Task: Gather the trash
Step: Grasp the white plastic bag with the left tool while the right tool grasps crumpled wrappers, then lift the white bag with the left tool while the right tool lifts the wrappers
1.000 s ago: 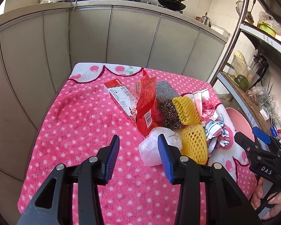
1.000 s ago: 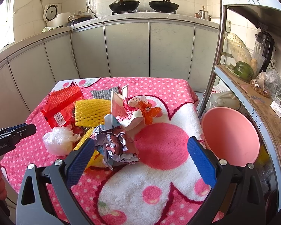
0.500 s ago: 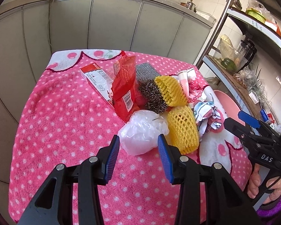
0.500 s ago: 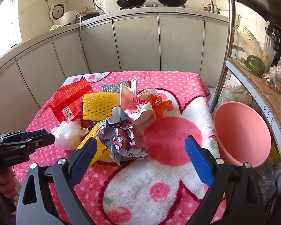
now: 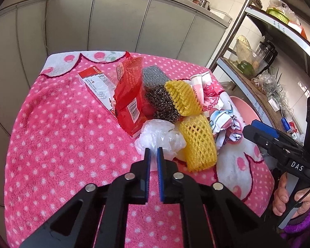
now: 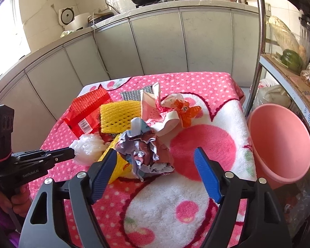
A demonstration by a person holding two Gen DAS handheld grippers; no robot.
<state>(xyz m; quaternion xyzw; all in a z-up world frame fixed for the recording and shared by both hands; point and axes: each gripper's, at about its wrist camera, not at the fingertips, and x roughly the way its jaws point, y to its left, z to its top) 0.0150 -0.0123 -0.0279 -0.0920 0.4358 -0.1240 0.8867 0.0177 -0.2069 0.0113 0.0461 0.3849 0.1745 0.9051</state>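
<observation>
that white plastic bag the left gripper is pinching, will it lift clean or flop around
The white plastic bag looks thin and crumpled, so it will probably sag and stretch rather than hold shape. The left gripper pinches only its near edge, so it may slip out. It seems light, and likely won't drag the yellow foam net beside it.

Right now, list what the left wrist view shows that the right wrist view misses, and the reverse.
Left wrist view only: the red-and-white carton beside the red snack bag, the steel wool scourer, and the left claw pinching the white plastic bag.

Right wrist view only: the crumpled orange wrapper, the pink basin's whole inside, and the right claw closing around the crumpled paper ball, pads not yet touching.

Both: the yellow foam nets, the grey sponge and the pink dotted blanket.
</observation>
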